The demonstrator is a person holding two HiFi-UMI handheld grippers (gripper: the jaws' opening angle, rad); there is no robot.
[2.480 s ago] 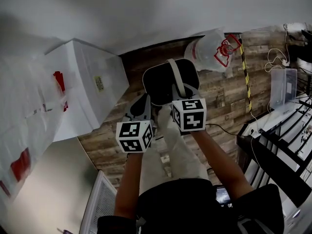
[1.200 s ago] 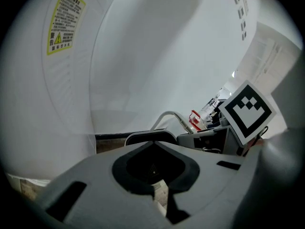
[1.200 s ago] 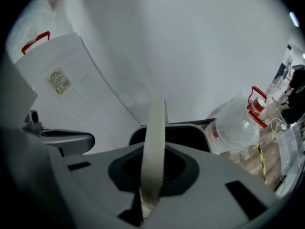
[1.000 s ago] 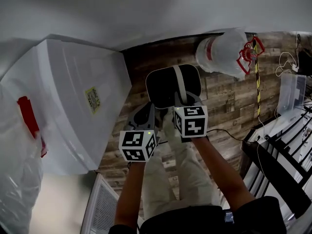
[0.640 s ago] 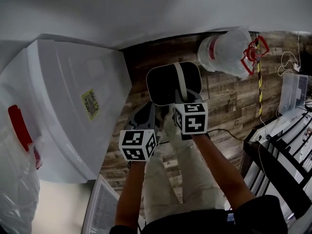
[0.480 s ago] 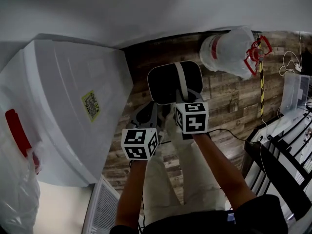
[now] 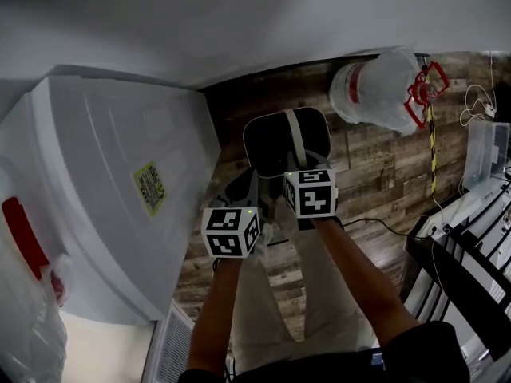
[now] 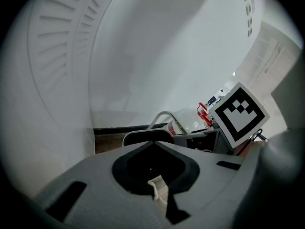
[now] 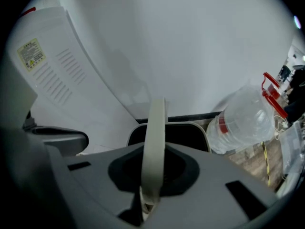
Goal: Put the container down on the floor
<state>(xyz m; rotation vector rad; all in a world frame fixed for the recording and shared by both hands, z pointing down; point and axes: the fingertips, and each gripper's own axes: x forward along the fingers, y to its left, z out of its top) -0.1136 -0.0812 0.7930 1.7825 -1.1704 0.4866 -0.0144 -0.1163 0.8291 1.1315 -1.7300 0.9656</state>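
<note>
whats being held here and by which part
The dark container, by its pale handle, clamped in the right hand-held gripper. Whether the left hand-held gripper grips anything cannot be told.

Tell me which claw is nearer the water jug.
Right. The right claw, clamped on the handle of the container, sits below and left of the jug. The left claw is further left still, at the container's near left corner.

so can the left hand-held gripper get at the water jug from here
Probably not directly: the water jug is on the floor past the container, which the right hand-held gripper holds by its handle, in the way of the left hand-held gripper.
</note>
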